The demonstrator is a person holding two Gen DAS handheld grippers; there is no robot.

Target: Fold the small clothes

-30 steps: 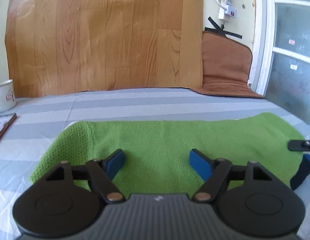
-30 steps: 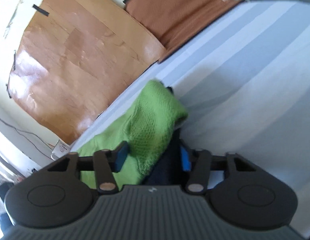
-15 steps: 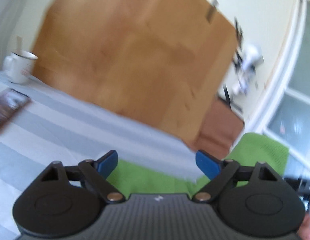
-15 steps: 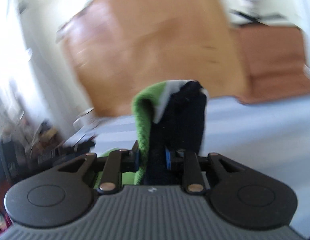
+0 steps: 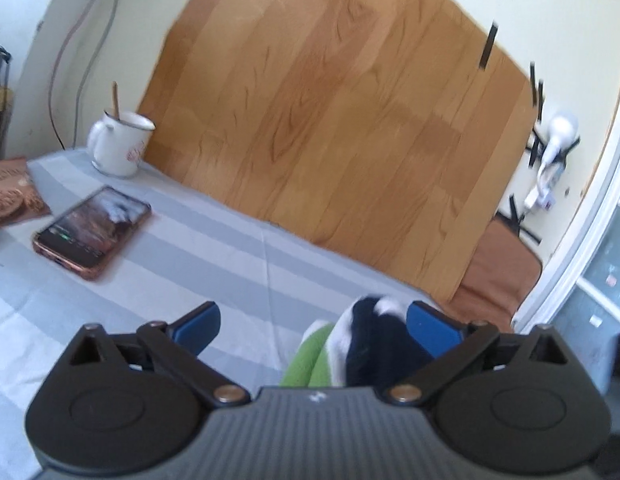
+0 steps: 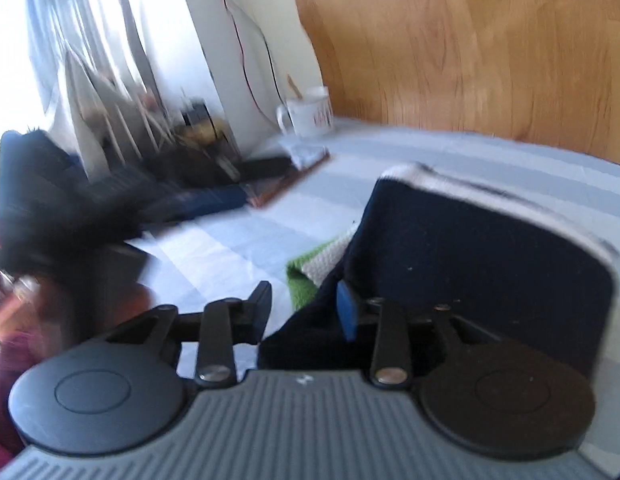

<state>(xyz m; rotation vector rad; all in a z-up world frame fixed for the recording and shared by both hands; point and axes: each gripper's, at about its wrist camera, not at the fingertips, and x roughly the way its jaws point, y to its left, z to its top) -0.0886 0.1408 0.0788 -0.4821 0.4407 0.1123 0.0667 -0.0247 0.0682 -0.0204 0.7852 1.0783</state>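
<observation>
The garment is a small knit piece, green with a white band and a navy end. In the left wrist view its navy end point(image 5: 374, 344) rises between the fingers, close to the right pad; green point(image 5: 305, 364) shows below. My left gripper point(image 5: 314, 320) is open and holds nothing. In the right wrist view the navy part point(image 6: 470, 264) is folded over and lies across the right finger, with green and white point(image 6: 314, 264) under it. My right gripper point(image 6: 303, 308) is open, its jaws apart; the cloth drapes on it.
A striped grey cloth covers the table point(image 5: 213, 256). A phone point(image 5: 93, 232) and a white mug point(image 5: 119, 142) stand at the left, a snack bag point(image 5: 9, 196) beyond. A wood-pattern sheet point(image 5: 350, 120) covers the wall. Blurred dark clutter point(image 6: 109, 192) lies left in the right wrist view.
My right gripper swung left carrying the navy end over the green cloth, then opened. My left gripper lifted and turned left off the flat green cloth.
</observation>
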